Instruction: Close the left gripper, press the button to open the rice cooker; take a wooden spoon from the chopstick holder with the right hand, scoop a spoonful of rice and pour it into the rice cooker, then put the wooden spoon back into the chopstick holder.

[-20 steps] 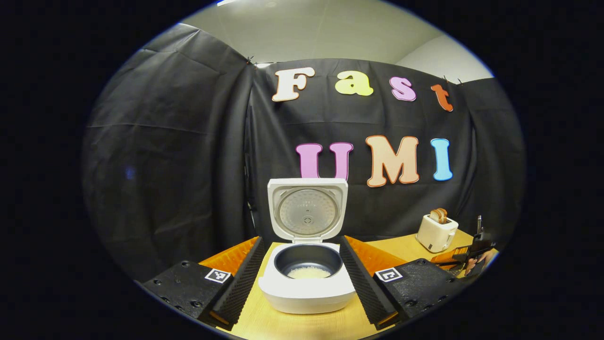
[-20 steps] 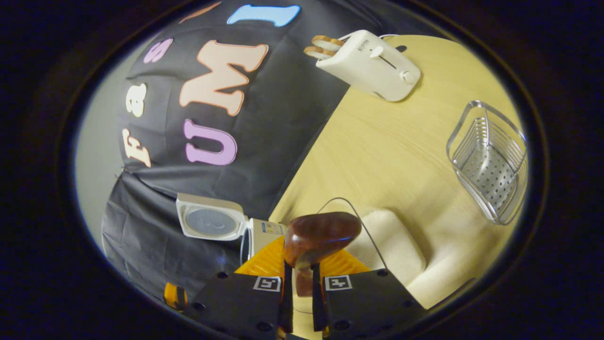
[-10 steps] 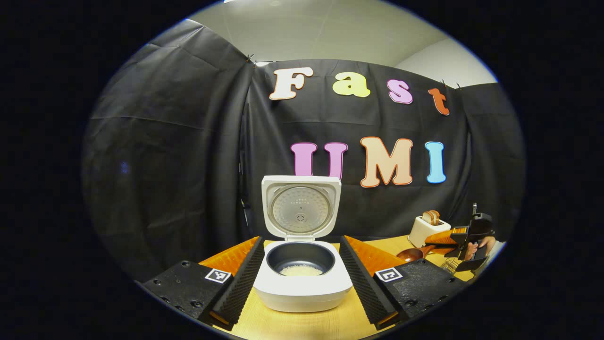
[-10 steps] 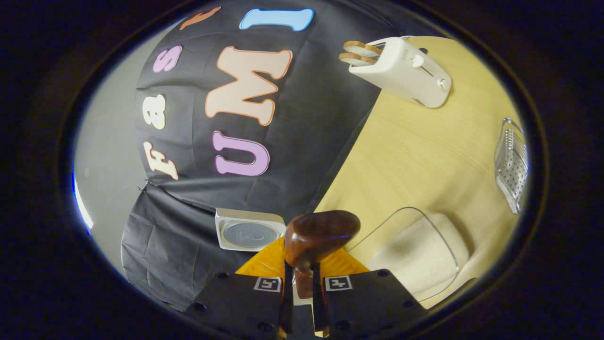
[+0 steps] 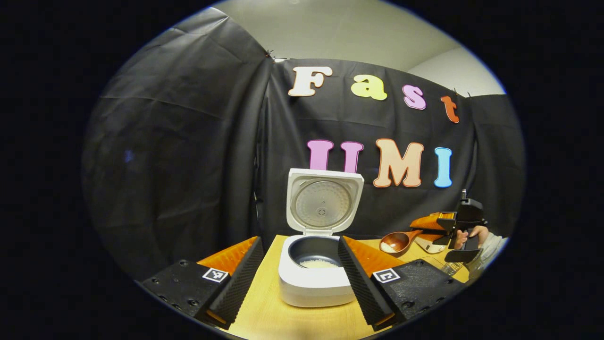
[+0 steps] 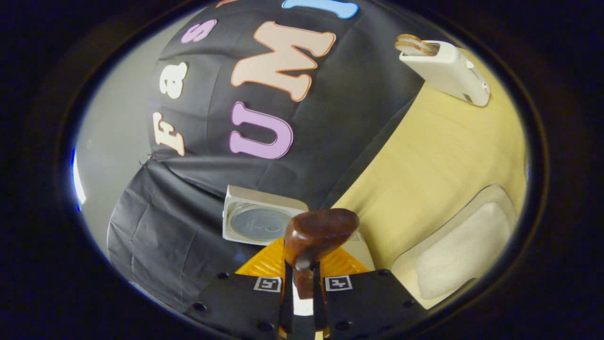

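One rice cooker (image 5: 315, 278) is counted on the one wooden table (image 5: 269, 316), with its single lid (image 5: 324, 204) raised. One wooden spoon (image 5: 397, 241) is seen. One white toaster (image 6: 446, 72) is counted, and two slices of toast (image 6: 409, 43) are seen in its slots. One clear container of rice (image 6: 460, 250) is counted. Two grippers are seen: the left gripper (image 5: 299, 278) and the right gripper (image 6: 300, 293). One hand (image 5: 469, 235) is visible.
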